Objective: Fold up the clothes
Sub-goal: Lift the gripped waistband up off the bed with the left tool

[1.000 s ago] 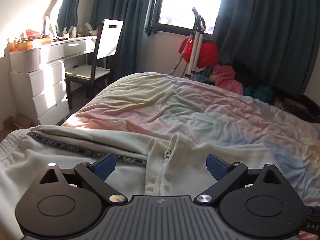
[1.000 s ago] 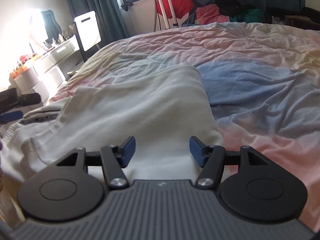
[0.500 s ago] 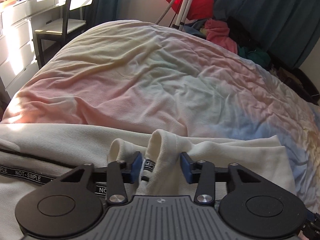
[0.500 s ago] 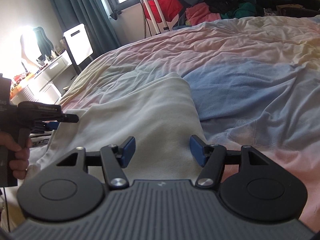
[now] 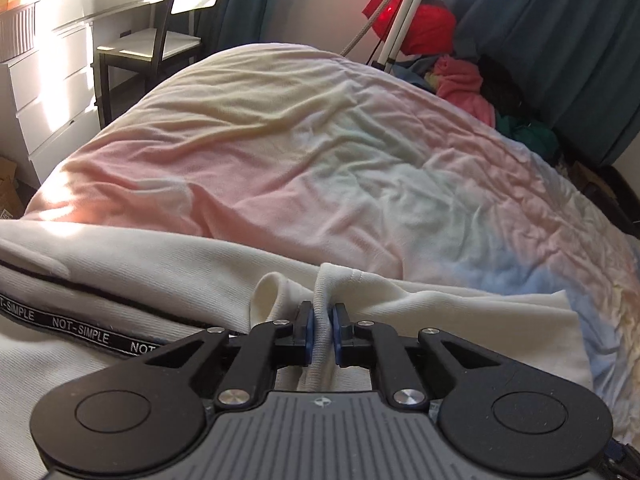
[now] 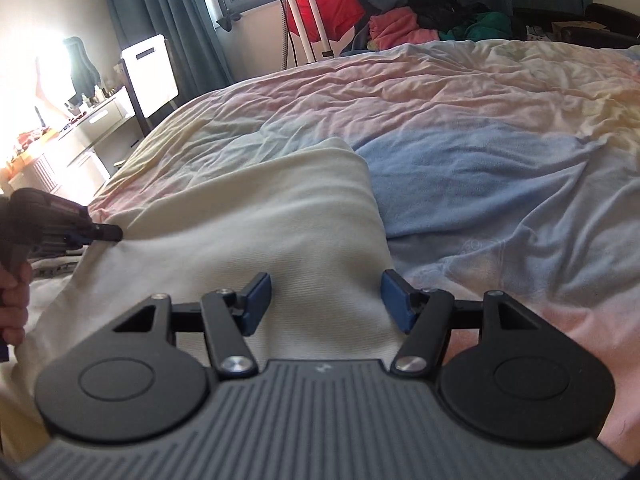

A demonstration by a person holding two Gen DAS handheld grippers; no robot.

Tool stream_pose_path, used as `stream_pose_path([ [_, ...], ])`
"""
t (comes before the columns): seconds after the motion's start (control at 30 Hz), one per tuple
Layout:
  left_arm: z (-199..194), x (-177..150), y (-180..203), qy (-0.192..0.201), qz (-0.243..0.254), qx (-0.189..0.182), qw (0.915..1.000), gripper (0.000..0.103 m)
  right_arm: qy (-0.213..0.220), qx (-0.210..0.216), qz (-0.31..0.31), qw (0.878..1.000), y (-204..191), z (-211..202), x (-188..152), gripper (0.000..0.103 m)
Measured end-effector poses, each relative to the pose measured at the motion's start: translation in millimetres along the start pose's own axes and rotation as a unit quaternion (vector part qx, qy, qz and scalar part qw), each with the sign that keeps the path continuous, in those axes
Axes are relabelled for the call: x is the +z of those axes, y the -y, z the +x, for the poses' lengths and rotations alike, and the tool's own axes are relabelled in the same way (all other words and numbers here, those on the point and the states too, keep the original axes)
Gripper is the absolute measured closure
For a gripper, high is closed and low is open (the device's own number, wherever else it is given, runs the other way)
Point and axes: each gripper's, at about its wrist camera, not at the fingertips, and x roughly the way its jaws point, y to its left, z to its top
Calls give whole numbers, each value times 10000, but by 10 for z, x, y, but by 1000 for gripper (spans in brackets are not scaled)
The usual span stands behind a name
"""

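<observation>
Already the left gripper [image 5: 321,330] pinches only the cream garment's [image 6: 248,216] ribbed collar [image 5: 320,312], which may slip free on lifting, while the right gripper [image 6: 325,300] hangs open.

Both cameras sit just behind their tools, angled down across the bed [image 5: 340,152] toward the curtained window wall. The left view hugs the cream garment [image 5: 420,304]. The right view, nearer the bed's other side, shares garment, bedspread and dresser [image 6: 92,120].
</observation>
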Motion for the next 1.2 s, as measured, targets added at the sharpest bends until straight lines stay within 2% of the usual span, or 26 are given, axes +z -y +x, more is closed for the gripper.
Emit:
stream_pose_path([
  [0.2,-228,-25,-4,-8,73,110,9999,69,18,-32,-78,10000,-2,10,-27,39],
  [0.27,-424,-52,5,76,200,313,9993,46,24,-52,-107,9999,-13,1,-28,39],
  [0.33,-669,-103,-35,206,282,467,9983,35,29,-79,-183,9998,-36,-22,-38,39],
  [0.53,-1461,-406,-582,328,-185,330,9987,22,35,-109,-213,9997,-61,-129,-70,39],
  [0.7,-2011,-722,-1184,247,-881,498,9946,14,19,-80,-144,9999,-54,-211,-102,39],
  [0.77,-2168,-872,-1444,198,-1347,598,9889,6,1,-89,-186,9998,-67,-230,-126,39],
  [0.83,-2297,-1035,-1683,232,-1829,604,9810,4,-7,-129,-291,9995,-100,-239,-150,39],
  [1.0,-2331,-1417,-2093,98,-2846,155,9585,4,-22,-171,-376,9991,-128,-250,-171,39],
  [1.1,-2196,-1562,-2275,15,-3412,-65,9400,5,-27,-184,-392,9991,-128,-251,-176,39],
  [1.2,-2046,-1631,-2472,64,-3973,-354,9170,6,-18,-204,-414,9989,-135,-249,-181,39],
])
